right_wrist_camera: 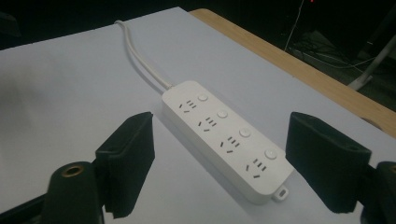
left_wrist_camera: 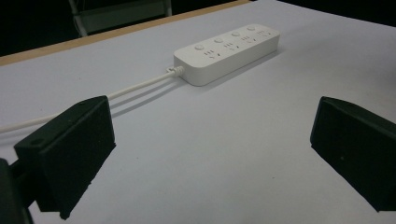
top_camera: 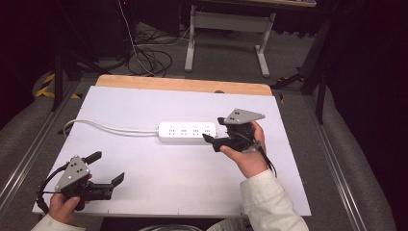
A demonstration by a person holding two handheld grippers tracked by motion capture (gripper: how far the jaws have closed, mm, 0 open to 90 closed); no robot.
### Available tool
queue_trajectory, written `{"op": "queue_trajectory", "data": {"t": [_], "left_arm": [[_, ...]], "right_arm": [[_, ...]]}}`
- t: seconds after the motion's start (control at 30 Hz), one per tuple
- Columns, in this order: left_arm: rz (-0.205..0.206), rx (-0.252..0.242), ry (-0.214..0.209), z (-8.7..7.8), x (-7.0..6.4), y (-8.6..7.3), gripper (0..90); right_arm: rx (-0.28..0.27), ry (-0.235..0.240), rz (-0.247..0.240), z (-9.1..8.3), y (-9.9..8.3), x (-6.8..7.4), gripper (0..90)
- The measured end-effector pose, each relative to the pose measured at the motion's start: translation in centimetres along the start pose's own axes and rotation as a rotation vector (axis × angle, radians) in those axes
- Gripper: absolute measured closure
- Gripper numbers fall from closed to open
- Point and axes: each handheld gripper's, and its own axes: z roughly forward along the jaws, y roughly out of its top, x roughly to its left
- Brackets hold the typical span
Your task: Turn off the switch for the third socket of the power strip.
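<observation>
Strip: the power strip (top_camera: 188, 131) lies flat on the white sheet (top_camera: 159, 187), mid-table toward the far edge, sockets and buttons up. I read it as the thing to be worked on, since nothing else sits on the sheet.
Cord: the cord (top_camera: 108, 127) runs from the strip's left end off the table's left side, so the strip's right end is the free one (no plug in any socket).
Right gripper: I hold the right gripper (top_camera: 214, 130) just off that free end, low and aimed along the strip. Its jaws are spread wide with nothing between them; in the right gripper view the strip (right_wrist_camera: 227, 138) sits ahead, framed by the two jaws, which suits closing in on the end.
Left gripper: the left gripper (top_camera: 107, 167) waits at the near left corner, well apart from the strip, jaws released and empty. From there it looks across bare sheet toward the strip (left_wrist_camera: 227, 52), probably parked out of the right hand's way.
</observation>
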Motion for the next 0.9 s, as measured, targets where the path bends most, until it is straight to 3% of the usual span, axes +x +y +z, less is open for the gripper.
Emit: {"op": "queue_trajectory", "data": {"t": [0.1,0.2,0.3,0.63,0.8,0.9], "left_arm": [[-0.009,0.015,-0.009,0.0,0.0,0.1,0.3],[-0.025,0.03,-0.003,0.1,0.0,0.1,0.3],[-0.026,0.035,-0.008,0.0,0.0,0.2,0.3],[-0.004,0.031,-0.012,-0.3,0.2,0.1,0.3],[-0.003,0.028,-0.013,-0.3,0.1,0.1,0.3],[-0.013,0.029,-0.002,-0.3,0.2,0.1,0.3]], "right_arm": [[-0.005,0.006,0.013,-1.2,-0.9,0.0,22.3],[0.031,0.055,0.008,-2.3,-1.7,0.2,20.8],[0.003,0.078,0.026,-3.3,-2.5,0.5,20.8],[0.002,0.063,0.06,-4.8,-6.0,0.9,20.3],[0.009,0.071,0.099,-4.9,-8.0,0.8,20.3],[0.014,0.103,0.16,-4.8,-9.5,0.4,18.8]]}}
